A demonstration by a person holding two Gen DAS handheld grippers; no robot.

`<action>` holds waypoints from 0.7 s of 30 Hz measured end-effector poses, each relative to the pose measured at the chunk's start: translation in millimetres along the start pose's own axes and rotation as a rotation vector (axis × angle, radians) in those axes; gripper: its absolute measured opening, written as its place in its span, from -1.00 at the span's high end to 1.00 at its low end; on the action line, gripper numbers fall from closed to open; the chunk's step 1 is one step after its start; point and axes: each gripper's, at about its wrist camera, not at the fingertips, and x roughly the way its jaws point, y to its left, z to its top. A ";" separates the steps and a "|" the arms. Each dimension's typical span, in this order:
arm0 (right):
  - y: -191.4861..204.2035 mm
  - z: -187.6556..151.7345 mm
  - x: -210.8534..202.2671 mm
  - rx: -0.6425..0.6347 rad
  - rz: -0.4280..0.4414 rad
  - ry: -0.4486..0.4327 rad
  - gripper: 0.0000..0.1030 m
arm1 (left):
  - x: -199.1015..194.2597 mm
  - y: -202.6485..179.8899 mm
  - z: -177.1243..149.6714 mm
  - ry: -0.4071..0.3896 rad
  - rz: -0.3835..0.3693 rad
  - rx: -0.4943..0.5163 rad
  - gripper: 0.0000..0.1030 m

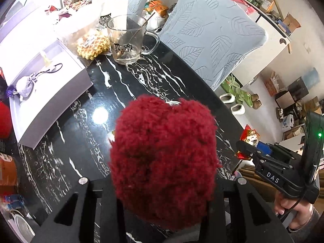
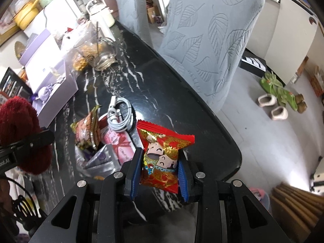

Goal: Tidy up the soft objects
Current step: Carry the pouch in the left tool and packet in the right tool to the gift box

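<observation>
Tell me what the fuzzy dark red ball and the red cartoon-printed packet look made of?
Fuzzy dark red ball: probably yarn or plush, matte, with loose curly fibres. Red cartoon-printed packet: likely thin plastic film, glossy, with a crimped zigzag edge and gold print.

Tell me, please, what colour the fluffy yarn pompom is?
The fluffy yarn pompom is deep red, clearest in the left wrist view.

I see a glass mug [image 1: 124, 40] near the marble table's [image 1: 154, 81] far edge, a waffle [image 1: 93, 47] beside it, and a coiled white cable [image 2: 120, 114] nearer me.
</observation>
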 end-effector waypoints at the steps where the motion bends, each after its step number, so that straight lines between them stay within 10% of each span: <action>1: 0.9 -0.3 -2.0 -0.006 0.004 -0.001 0.39 | -2.8 -1.5 -1.2 -0.002 0.001 -0.003 0.34; 21: 36.3 6.7 -34.1 -0.288 0.157 0.003 0.39 | -56.5 -17.6 -36.6 -0.131 0.072 -0.160 0.34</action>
